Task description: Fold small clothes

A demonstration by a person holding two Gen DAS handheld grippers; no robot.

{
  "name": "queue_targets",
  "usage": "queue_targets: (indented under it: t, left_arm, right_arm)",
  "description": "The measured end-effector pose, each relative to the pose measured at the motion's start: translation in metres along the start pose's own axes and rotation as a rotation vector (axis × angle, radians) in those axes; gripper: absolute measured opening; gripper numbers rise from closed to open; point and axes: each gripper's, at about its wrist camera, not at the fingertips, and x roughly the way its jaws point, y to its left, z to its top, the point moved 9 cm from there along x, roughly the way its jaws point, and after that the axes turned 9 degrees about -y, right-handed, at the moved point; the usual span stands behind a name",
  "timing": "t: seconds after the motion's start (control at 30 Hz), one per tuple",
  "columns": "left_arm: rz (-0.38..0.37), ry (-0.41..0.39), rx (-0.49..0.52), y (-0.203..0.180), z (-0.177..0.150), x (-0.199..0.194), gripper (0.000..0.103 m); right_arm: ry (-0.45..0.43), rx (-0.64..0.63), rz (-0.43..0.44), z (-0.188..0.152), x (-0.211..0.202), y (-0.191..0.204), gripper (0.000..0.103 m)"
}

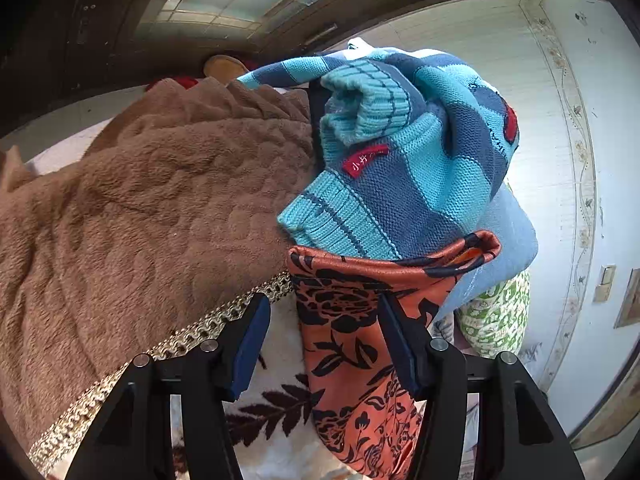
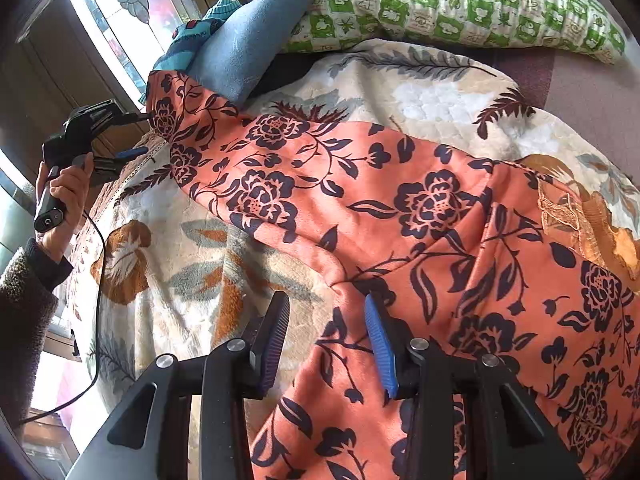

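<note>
An orange garment with dark flower print [image 2: 400,216] lies stretched across the floral blanket [image 2: 168,264]. Its far end [image 1: 352,312] reaches between the jaws of my left gripper [image 1: 324,320], which stand open around it. In the right wrist view the left gripper [image 2: 132,136] is held by a hand at the garment's far end. My right gripper [image 2: 328,320] is open over the garment's near edge, its right finger [image 2: 380,344] on the cloth.
A blue striped knit sweater [image 1: 400,160] and light blue cloth [image 2: 248,40] are piled beyond the garment. A brown fleece blanket [image 1: 140,208] lies left. A green patterned pillow [image 2: 460,4] sits at the back. A window [image 2: 120,12] is at the left.
</note>
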Motion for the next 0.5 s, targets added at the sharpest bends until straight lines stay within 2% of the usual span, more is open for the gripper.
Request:
queue_targets:
  t: [0.17,0.23,0.27,0.3,0.37,0.5]
  left_arm:
    - [-0.041,-0.003,0.049,-0.002,0.003,0.026,0.053]
    - [-0.046,-0.015,0.112,-0.007,0.0,0.03,0.035]
    - [-0.054,-0.006,0.134,-0.01,-0.004,0.03,0.017]
    - [-0.051,-0.003,0.156,-0.013,-0.008,0.031,0.01]
    - [-0.057,-0.006,0.203,-0.019,-0.014,0.03,0.004]
    - [-0.11,-0.011,0.266,-0.045,-0.027,0.017,0.003]
  right_arm:
    - [0.006,0.001,0.02,0.008,0.012,0.015,0.04]
    - [-0.009,-0.011,0.019,0.015,0.017,0.02,0.04]
    - [-0.018,-0.016,0.016,0.02,0.021,0.022,0.04]
    - [-0.02,-0.021,0.014,0.023,0.025,0.025,0.041]
    - [-0.016,-0.029,0.022,0.027,0.036,0.031,0.04]
    - [-0.009,-0.06,0.032,0.025,0.053,0.045,0.041]
